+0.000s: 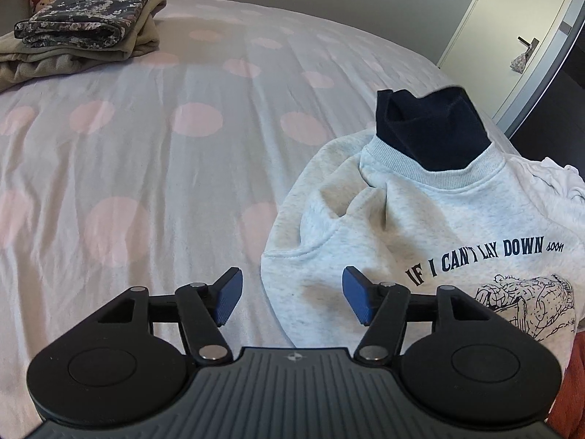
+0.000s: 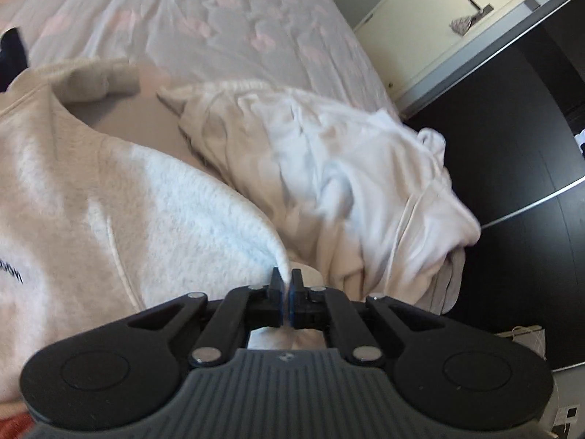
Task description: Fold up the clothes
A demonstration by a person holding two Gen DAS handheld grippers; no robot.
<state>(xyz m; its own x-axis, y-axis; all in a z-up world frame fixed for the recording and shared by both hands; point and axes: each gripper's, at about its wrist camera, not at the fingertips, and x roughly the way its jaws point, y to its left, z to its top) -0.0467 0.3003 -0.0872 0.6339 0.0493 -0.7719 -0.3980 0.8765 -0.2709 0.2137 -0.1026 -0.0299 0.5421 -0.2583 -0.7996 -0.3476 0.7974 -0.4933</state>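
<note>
We have the grey sweatshirt [image 1: 420, 219] lying crumpled on the bed [image 1: 146, 146], collar pointing away from us, with a dark navy garment [image 1: 431, 128] poking up behind the neckband. The right gripper [image 2: 286, 294] has its fingers pinched tight on a fold of the sweatshirt's edge; the cloth rises to a peak right at the tips. The left gripper [image 1: 292, 292] hangs with fingers spread wide and nothing between them, just over the sweatshirt's left border, the right-hand pad above fleece and the left-hand pad above bare sheet.

Key relation: the garment lies ahead and to the right of the left gripper, body running away from us toward the collar. The left gripper is the free one and near that edge.

Legible print: "IF I CAN'T LAY DOWN soon" [image 1: 486, 256], arched above a line drawing. A white garment [image 2: 347, 183] lies bunched beside it; a folded stack [image 1: 80, 25] sits at the far corner.
</note>
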